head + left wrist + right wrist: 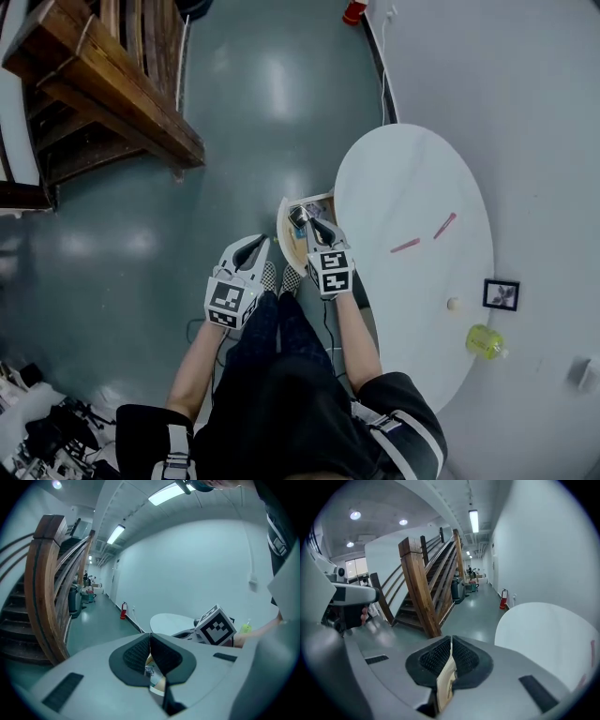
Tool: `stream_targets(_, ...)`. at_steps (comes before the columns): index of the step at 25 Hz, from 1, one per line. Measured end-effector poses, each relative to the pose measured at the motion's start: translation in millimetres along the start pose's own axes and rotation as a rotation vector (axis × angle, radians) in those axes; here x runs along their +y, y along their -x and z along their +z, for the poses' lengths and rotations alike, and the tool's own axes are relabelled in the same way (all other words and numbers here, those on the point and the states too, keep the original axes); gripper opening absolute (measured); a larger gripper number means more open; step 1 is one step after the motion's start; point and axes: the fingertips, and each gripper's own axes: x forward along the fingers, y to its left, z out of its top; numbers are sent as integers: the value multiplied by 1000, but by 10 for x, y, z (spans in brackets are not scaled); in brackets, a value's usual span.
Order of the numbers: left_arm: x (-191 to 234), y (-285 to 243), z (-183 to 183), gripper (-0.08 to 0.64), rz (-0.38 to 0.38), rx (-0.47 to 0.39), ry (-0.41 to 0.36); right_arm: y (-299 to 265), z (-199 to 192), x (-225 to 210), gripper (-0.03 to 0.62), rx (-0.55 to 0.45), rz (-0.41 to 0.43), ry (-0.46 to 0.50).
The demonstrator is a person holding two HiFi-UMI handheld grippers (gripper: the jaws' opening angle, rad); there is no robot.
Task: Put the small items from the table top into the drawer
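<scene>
Left tool: jaws closed together with nothing between them. It hangs over the grey-green floor, just left of the drawer.

Right tool: jaws likewise pressed together and empty. It sits above the light wooden drawer, which stands pulled out from the left edge of the white oval table.

Drawer contents: a few small objects, partly covered by the right tool and too small to identify.

Table, well apart from the drawer:
- Two thin pink sticks lie near each other at mid-table.
- A small pale ball lies near the right edge.
- A black-framed square picture is just beside the ball. Whether it rests on the table or against the white wall cannot be told.
- A yellow-green plastic bottle lies at the same edge.

Farther off: a brown wooden staircase and a red fire extinguisher, the latter cut off by the frame edge.
</scene>
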Motion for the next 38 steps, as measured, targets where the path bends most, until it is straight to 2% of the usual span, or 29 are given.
stream_targets(6, -147, 198, 390, 20, -4, -53, -46, 496, 470, 63, 38, -107, -16, -28)
stream_targets(18, -397, 538, 935, 20, -37, -137, -106, 1473, 1116, 177, 38, -292, -96, 25)
stream_targets(29, -617, 708, 1207, 20, -89, -195, -156, 2081, 1166, 167, 37, -371, -160, -13)
stream_targets(38, -751, 883, 1164, 20, -116, -211, -183, 2387, 1016, 218, 37, -404, -201, -21)
